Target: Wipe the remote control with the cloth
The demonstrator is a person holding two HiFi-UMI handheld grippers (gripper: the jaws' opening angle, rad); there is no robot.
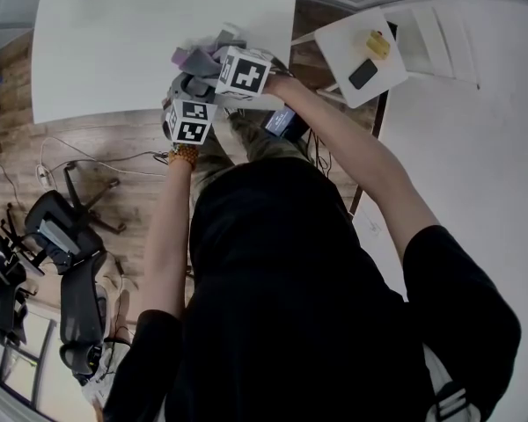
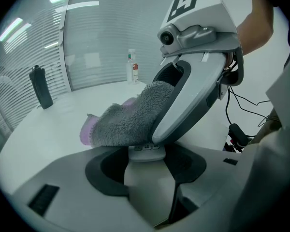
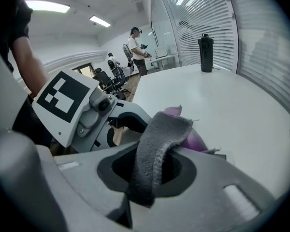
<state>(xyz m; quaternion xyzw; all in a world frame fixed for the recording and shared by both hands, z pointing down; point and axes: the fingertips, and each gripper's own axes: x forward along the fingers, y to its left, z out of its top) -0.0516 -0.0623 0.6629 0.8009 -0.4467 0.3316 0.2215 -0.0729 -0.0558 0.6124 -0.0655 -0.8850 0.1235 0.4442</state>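
A light grey remote control (image 2: 146, 175) sits lengthwise between the jaws of my left gripper (image 2: 145, 153), which is shut on it; a row of its buttons shows at the far end. A grey cloth with a purple side (image 2: 128, 120) drapes over that end. My right gripper (image 2: 157, 137) is shut on the cloth and presses it down onto the remote. In the right gripper view the cloth (image 3: 157, 144) folds up out of the right gripper (image 3: 154, 173), with the left gripper (image 3: 128, 120) just beside it. From the head view both grippers (image 1: 183, 86) (image 1: 213, 64) meet at the table's near edge, with the cloth (image 1: 198, 58) bunched between them.
The white table (image 1: 114, 33) stretches ahead. On its far side stand a black bottle (image 2: 41, 87) and a small clear bottle (image 2: 132, 66). A small white side table (image 1: 348, 25) with a yellow thing and a black phone stands to the right. Office chairs (image 1: 62, 236) are on the floor at the left.
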